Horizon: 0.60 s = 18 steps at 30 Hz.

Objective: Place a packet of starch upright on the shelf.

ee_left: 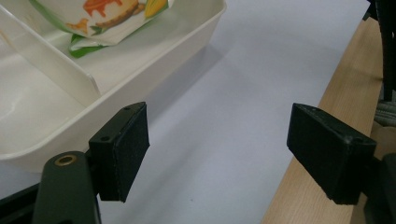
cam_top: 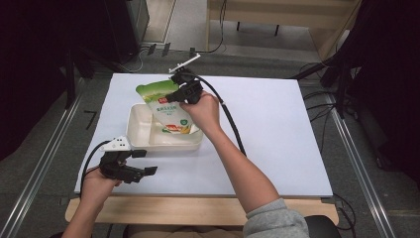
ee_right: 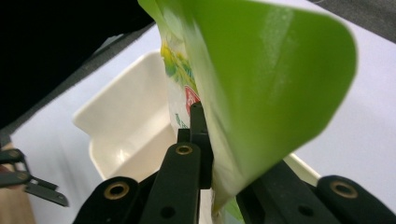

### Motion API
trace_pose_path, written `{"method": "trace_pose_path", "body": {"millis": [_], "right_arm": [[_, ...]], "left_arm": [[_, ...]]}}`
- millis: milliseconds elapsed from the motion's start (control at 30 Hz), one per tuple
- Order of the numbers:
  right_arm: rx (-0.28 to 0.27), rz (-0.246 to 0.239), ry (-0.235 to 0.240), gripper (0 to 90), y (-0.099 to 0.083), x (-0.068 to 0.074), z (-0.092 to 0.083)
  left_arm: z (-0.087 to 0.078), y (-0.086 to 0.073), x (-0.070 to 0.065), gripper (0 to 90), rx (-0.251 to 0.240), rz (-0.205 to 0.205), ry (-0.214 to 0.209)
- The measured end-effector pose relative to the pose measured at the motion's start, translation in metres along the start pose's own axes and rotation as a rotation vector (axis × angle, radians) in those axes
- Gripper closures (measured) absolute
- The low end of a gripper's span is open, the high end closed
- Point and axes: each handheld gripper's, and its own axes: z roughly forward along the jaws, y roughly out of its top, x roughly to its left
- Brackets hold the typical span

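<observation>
A green and white snack bag (cam_top: 166,105) stands tilted with its lower end inside a cream divided tray (cam_top: 139,133) near the table's middle left. My right gripper (cam_top: 182,94) is shut on the bag's upper part; in the right gripper view the jaws pinch the glossy green film (ee_right: 261,79). My left gripper (cam_top: 144,162) hovers by the tray's near left corner, open with nothing between its pads (ee_left: 123,149). In the left gripper view the bag's printed bottom (ee_left: 107,18) lies in the tray's right compartment, beside a divider wall (ee_left: 56,65).
The white table top (cam_top: 277,129) has a wooden front edge (cam_top: 198,208). Black cables (cam_top: 230,124) trail from the right gripper across the table. Metal rails (cam_top: 44,158) run along both sides on the floor.
</observation>
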Motion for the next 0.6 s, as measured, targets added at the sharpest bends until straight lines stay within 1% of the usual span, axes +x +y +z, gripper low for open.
{"method": "trace_pose_path", "body": {"millis": [100,267,333,400,467,533,600], "right_arm": [[-0.012,-0.009,0.001,88.8,-0.004,-0.004,-0.001],[-0.004,-0.001,-0.002,88.5,-0.009,-0.014,-0.005],[-0.005,0.012,-0.003,88.6,-0.011,-0.019,-0.007],[-0.009,0.037,-0.001,88.5,-0.015,-0.026,-0.009],[-0.007,0.046,-0.002,88.0,-0.018,-0.03,-0.011],[0.0,0.041,-0.004,85.9,-0.019,-0.032,-0.012],[-0.002,0.048,-0.006,80.8,-0.021,-0.034,-0.013]], "left_arm": [[0.0,0.0,-0.001,21.7,0.002,0.004,0.004],[0.0,0.0,-0.001,21.7,-0.001,0.004,0.001],[0.0,0.0,-0.001,21.7,-0.001,0.002,0.0],[0.0,0.0,-0.001,21.7,0.003,0.002,-0.001],[0.001,0.001,-0.001,21.7,0.005,0.011,-0.005],[0.002,0.001,-0.002,21.7,0.007,0.011,0.0],[0.002,0.001,-0.003,21.7,0.009,0.011,-0.005]]}}
